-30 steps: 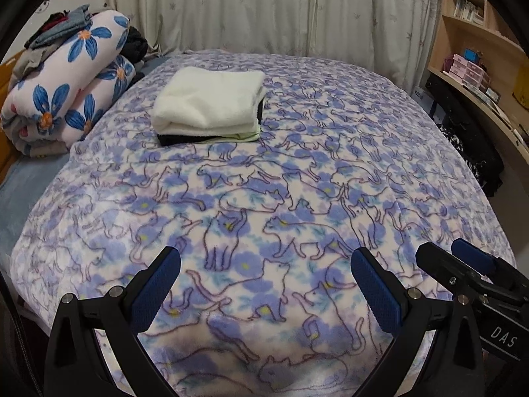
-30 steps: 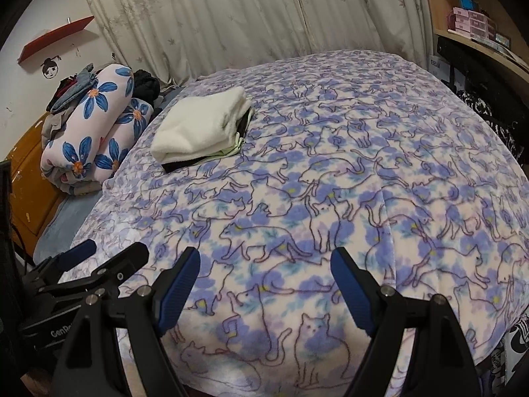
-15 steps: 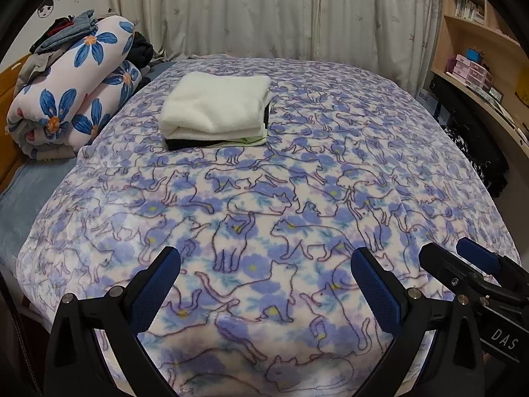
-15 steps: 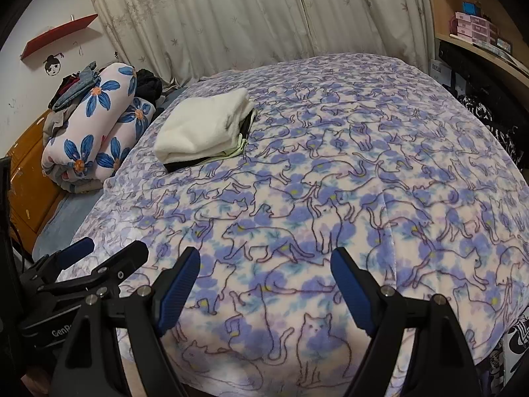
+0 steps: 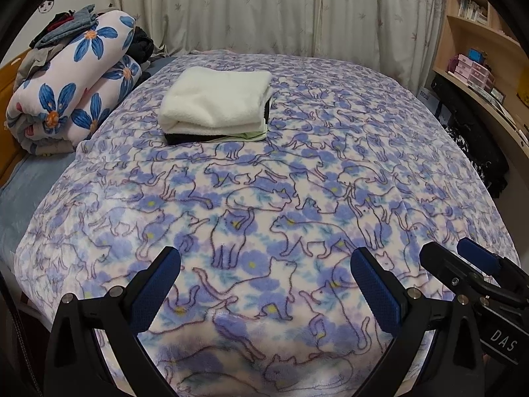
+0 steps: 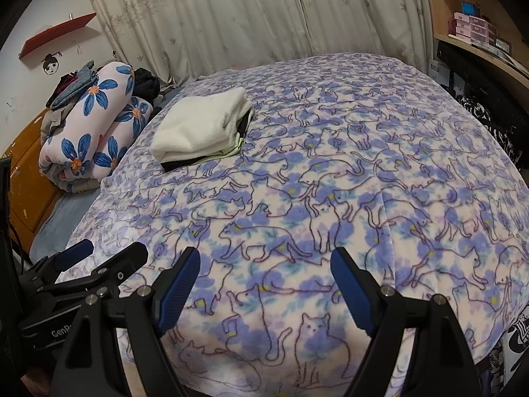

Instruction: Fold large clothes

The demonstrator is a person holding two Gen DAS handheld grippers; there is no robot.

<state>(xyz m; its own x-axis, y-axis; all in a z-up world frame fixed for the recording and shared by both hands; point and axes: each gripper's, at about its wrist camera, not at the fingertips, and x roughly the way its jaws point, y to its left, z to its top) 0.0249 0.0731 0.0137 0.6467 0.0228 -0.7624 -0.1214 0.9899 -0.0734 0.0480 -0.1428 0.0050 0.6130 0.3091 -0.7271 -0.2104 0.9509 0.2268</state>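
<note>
Fleece blanket with purple cats covers the bed. On its far left part lies a folded stack of clothes, cream on top, dark beneath. Further left a rolled floral quilt carries loose garments; shelves stand far right. The left gripper and right gripper hover side by side over the near edge, both spread wide, gripping nothing.

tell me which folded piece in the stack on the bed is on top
The cream-white fleecy piece tops the stack; a pale green one and a black one only peek out beneath it.
</note>
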